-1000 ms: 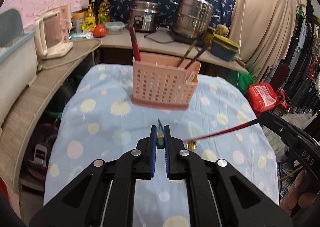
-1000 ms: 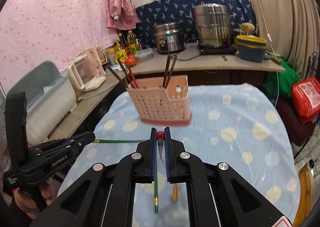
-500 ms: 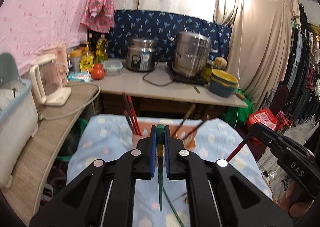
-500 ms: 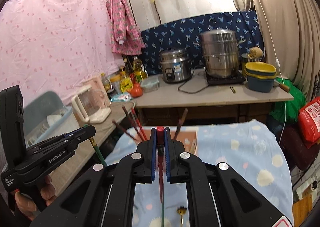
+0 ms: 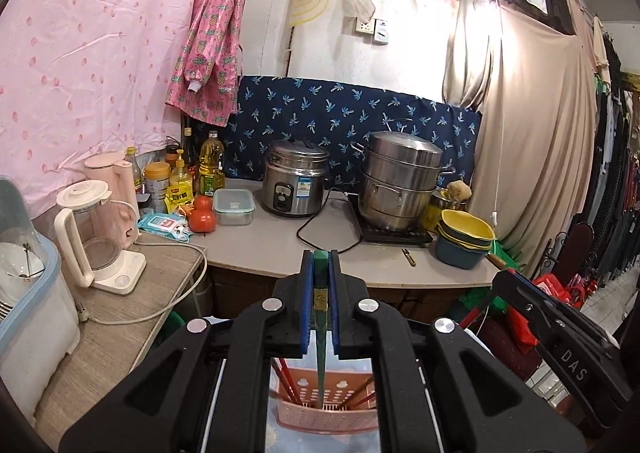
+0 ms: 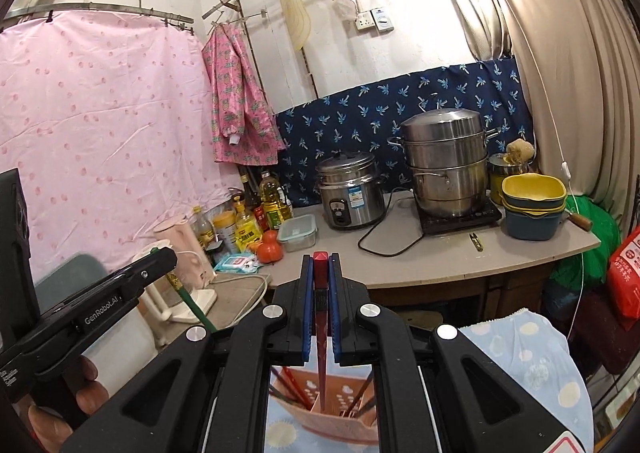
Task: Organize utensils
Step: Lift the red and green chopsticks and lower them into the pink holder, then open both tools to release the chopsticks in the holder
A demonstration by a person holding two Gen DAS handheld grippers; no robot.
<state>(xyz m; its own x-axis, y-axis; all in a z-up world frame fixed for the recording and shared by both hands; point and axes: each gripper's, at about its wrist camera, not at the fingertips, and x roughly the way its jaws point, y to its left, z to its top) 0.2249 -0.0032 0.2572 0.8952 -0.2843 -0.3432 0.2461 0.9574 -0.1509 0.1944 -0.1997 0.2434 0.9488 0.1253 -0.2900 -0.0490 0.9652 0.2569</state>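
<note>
My left gripper (image 5: 320,258) is shut on the top end of a green chopstick (image 5: 320,353), which hangs down over the pink perforated utensil basket (image 5: 328,415). My right gripper (image 6: 320,259) is shut on a red chopstick (image 6: 321,349) that hangs down with its tip over the same pink utensil basket (image 6: 320,419). Several red and brown chopsticks (image 6: 290,385) stand in the basket. In the right wrist view, the left gripper (image 6: 162,253) shows at the left, the green chopstick (image 6: 190,301) slanting down from it. The right gripper (image 5: 502,277) appears at the right of the left wrist view.
The basket stands on a table under a blue spotted cloth (image 6: 520,353). Beyond it a counter (image 5: 280,241) carries a rice cooker (image 5: 296,183), a steel steamer pot (image 5: 400,181), stacked bowls (image 5: 464,239), bottles and a kettle (image 5: 96,233). A hand (image 6: 80,401) holds the left gripper.
Both grippers rose and tipped upward, lifting their chopsticks off the cloth. The sticks now hang upright over the basket, which has dropped to the bottom of both views.
</note>
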